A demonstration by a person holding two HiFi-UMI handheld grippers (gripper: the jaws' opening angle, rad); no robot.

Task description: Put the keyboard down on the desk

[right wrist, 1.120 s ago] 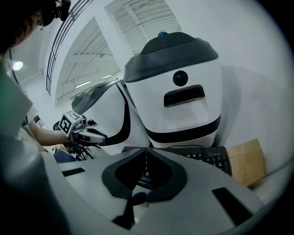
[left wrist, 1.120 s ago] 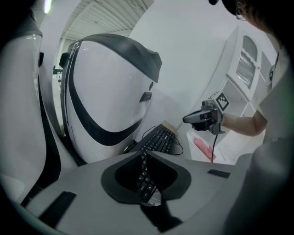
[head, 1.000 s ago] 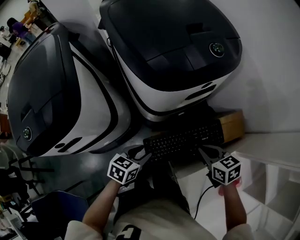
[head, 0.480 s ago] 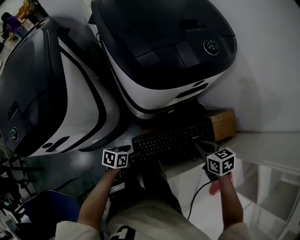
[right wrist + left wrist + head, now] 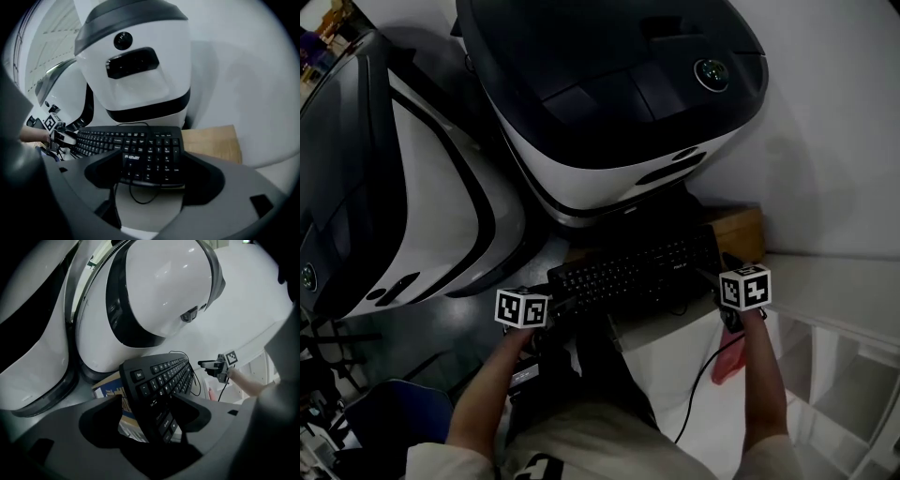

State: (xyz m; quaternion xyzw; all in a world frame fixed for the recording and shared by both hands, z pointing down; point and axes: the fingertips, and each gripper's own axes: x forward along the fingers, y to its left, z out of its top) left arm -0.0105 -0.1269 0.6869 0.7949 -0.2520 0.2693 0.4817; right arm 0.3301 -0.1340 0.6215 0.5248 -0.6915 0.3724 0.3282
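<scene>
Keyboard [image 5: 633, 272], likely light, stiff and best taken by its short ends, rests on the white surface [image 5: 675, 339] before a machine [image 5: 609, 103], each end between just-opened, unpressing jaws of the left hand-held gripper [image 5: 555, 298] and right hand-held gripper [image 5: 715, 277].

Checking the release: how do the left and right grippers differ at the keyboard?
The left gripper is at the keyboard end with the Esc key; the right gripper is at the number-pad end. A blue-printed box shows beneath the left gripper's end; a tan box sits by the right gripper's. Shared: both jaws have just been opening and stand apart, with the keyboard between them.
</scene>
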